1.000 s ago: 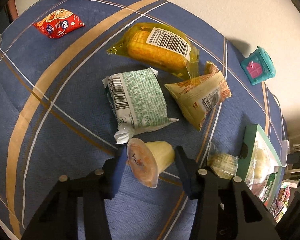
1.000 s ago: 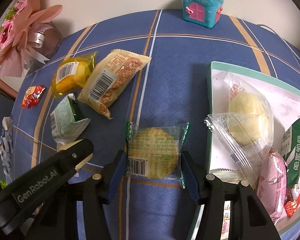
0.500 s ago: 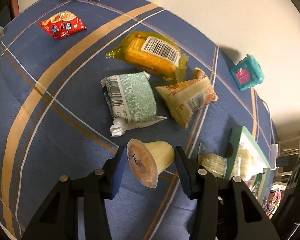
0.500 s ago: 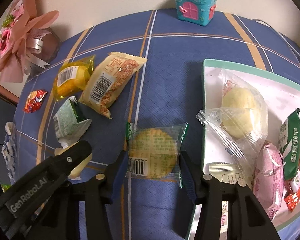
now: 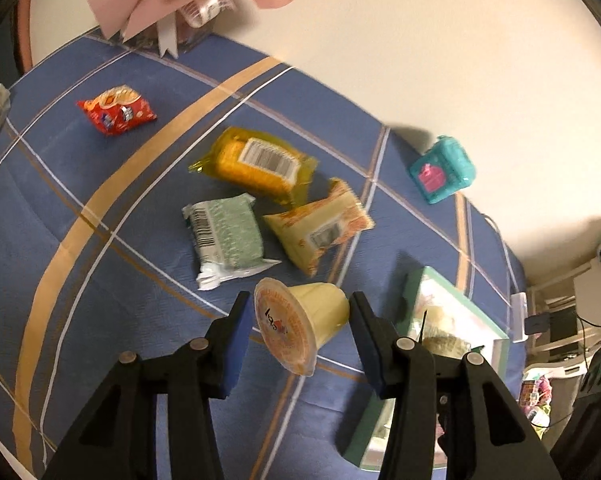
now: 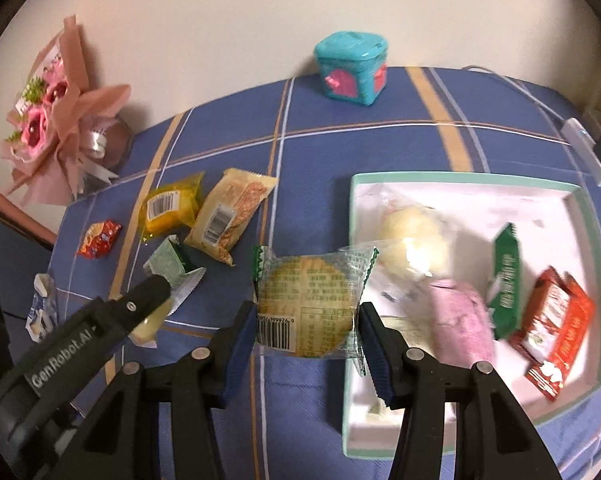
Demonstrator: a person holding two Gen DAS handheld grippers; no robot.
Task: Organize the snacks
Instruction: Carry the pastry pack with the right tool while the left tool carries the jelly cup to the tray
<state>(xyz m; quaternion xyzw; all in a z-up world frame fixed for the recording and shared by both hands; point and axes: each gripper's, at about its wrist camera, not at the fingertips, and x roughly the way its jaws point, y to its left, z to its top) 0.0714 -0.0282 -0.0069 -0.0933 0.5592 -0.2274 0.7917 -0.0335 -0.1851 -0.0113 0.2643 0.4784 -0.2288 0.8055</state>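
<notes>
The left gripper (image 5: 298, 330) is clamped on a jelly cup (image 5: 302, 322), a pale yellow translucent tub lying sideways between the blue pads with its orange printed foil lid facing the camera; the lid print is not legible. The cup is held above the blue plaid tablecloth (image 5: 80, 184), just in front of a green-and-white wrapped snack (image 5: 226, 236) bearing a barcode. The right gripper (image 6: 308, 330) is clamped on a clear-wrapped round biscuit (image 6: 310, 302), golden brown, with green serrated wrapper ends, dense small print and a barcode whose digits end "999926 9"; it is held raised just beside the left rim of the mint-edged white tray (image 6: 464, 186). In the tray lie a pale round bun in clear film (image 6: 418, 236), a pink wrapped snack (image 6: 460, 326), a green packet (image 6: 506, 280) and a red carton (image 6: 556, 332), their writing blurred. On the cloth lie a yellow corn pack (image 5: 260, 164) with a white barcode label, a beige-and-orange packet (image 5: 320, 230) and a small red packet (image 5: 116, 110). The left tool's arm reads "GenRobot.AI" in the right wrist view. A teal toy house (image 6: 352, 68) stands by the wall.
</notes>
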